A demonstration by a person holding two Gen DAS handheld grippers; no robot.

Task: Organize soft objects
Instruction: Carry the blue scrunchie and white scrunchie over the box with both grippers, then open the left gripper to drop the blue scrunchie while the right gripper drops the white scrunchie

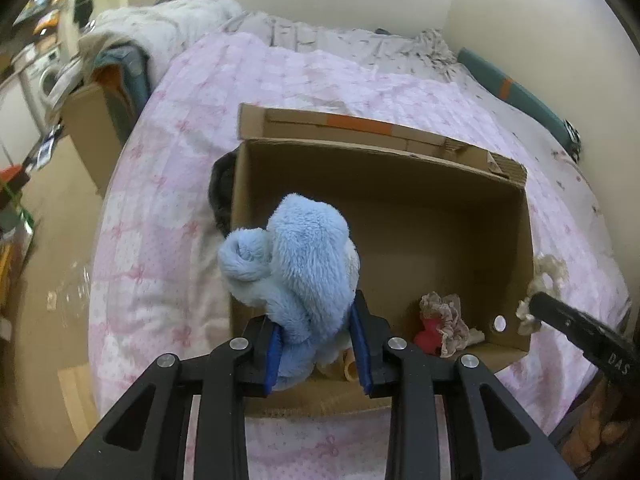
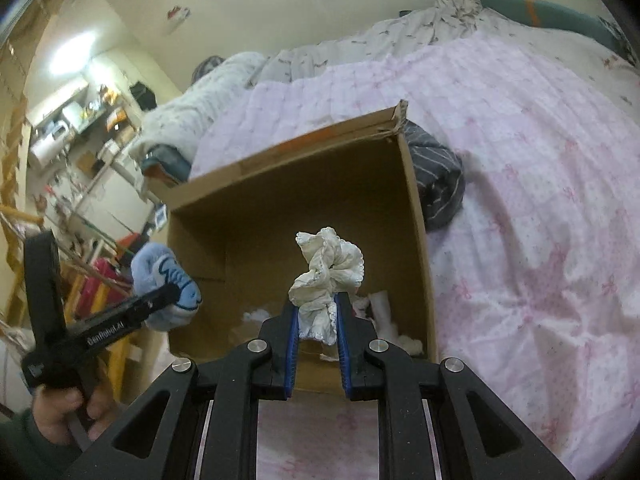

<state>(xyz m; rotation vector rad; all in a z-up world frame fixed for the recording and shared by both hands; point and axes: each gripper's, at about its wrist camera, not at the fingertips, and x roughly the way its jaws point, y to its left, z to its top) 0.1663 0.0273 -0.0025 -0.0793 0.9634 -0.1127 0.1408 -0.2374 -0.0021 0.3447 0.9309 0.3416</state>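
Observation:
An open cardboard box (image 1: pixel 400 204) stands on the bed. My left gripper (image 1: pixel 318 342) is shut on a fluffy light blue plush toy (image 1: pixel 296 264), held over the box's near left corner. My right gripper (image 2: pixel 318 320) is shut on a bunched cream frilly cloth (image 2: pixel 328 272), held above the box (image 2: pixel 288 200). The right gripper's finger (image 1: pixel 580 320) and the cream cloth (image 1: pixel 544 276) show at the box's right side in the left wrist view. The left gripper's finger (image 2: pixel 120 312) with the blue toy (image 2: pixel 168 284) shows at left in the right wrist view. In the box lie a red item (image 1: pixel 428 334) and a lacy cloth (image 1: pixel 450 320).
The box rests on a pink patterned quilt (image 1: pixel 180 184). A dark striped garment (image 2: pixel 438 176) lies against the box's outer side. Pillows and blankets are heaped at the bed's head (image 1: pixel 172 24). Another cardboard box (image 1: pixel 92 128) stands beside the bed. A hand (image 2: pixel 68 408) holds the left gripper.

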